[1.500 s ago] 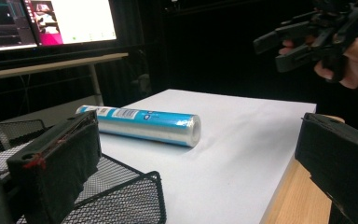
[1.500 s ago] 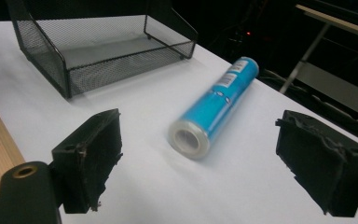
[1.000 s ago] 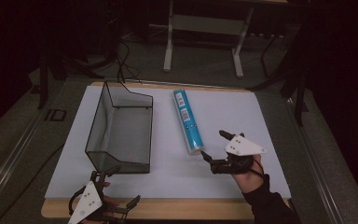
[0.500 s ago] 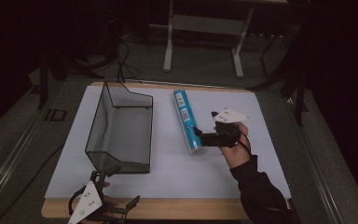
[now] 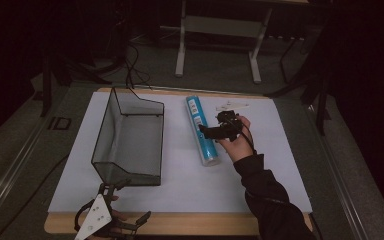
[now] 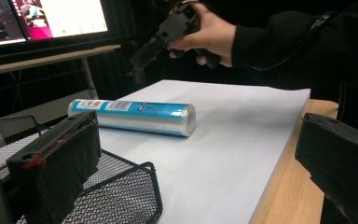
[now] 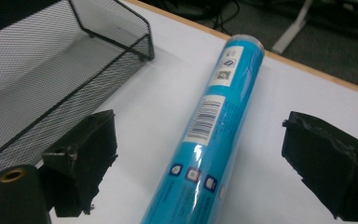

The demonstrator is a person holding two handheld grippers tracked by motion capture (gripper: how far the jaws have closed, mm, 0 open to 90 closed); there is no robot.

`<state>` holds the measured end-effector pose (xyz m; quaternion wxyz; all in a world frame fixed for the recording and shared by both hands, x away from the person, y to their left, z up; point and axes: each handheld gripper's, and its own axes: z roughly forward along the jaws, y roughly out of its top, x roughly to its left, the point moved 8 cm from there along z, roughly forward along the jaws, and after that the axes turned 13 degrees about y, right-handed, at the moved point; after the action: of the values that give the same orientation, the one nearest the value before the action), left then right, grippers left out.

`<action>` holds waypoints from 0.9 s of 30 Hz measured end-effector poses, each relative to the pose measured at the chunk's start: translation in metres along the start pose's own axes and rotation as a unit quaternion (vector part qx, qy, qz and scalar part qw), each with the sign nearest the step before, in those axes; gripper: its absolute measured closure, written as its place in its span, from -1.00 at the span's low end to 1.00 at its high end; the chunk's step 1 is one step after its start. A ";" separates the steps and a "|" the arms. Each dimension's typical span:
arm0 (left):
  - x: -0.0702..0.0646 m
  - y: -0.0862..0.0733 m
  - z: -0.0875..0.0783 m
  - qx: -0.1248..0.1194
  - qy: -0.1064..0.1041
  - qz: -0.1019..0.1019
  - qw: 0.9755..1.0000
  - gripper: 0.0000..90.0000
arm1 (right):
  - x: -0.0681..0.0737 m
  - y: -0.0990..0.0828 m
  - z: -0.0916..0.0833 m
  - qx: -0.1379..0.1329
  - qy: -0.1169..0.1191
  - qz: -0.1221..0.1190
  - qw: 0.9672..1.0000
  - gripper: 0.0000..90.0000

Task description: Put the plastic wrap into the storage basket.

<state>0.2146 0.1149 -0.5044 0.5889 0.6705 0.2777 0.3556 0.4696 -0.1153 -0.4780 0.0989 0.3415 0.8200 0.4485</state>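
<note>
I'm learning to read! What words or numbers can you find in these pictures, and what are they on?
"ID": white letters on the floor left of the table.
Blue roll: white label with a barcode, a square code and small icons; its print is too small and blurred to read.
Screen: blurred, unreadable.

Blue roll's near end cut off; left gripper partly too

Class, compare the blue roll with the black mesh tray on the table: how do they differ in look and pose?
The blue roll is a solid, glossy, labelled cylinder lying on its side; the mesh tray is a black, see-through, open box. The roll lies between the right gripper's open jaws; the tray sits nearer the left gripper. Both rest on the white sheet.
</note>
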 end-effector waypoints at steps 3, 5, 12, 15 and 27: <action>0.000 0.000 0.000 0.000 -0.001 0.002 1.000 -0.98 | -0.007 0.000 0.012 0.023 0.002 0.026 0.999 -0.74; -0.001 0.000 0.000 0.001 -0.001 0.002 1.000 -0.98 | -0.011 0.001 0.018 0.031 0.001 0.037 0.999 -0.72; 0.000 0.000 -0.001 -0.001 0.000 -0.001 1.000 -0.98 | -0.020 0.003 0.040 0.051 -0.001 0.069 0.996 -0.69; 0.001 0.000 -0.001 -0.001 0.000 -0.001 1.000 -0.98 | -0.024 0.001 0.051 0.072 -0.006 0.085 0.994 -0.68; 0.000 0.002 -0.003 -0.004 -0.003 -0.005 1.000 -0.98 | -0.039 -0.001 0.082 0.121 -0.022 0.125 0.984 -0.62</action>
<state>0.2120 0.1167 -0.5027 0.5944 0.6679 0.2775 0.3515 0.5366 -0.0866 -0.5316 0.0177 0.4602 0.8170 0.3469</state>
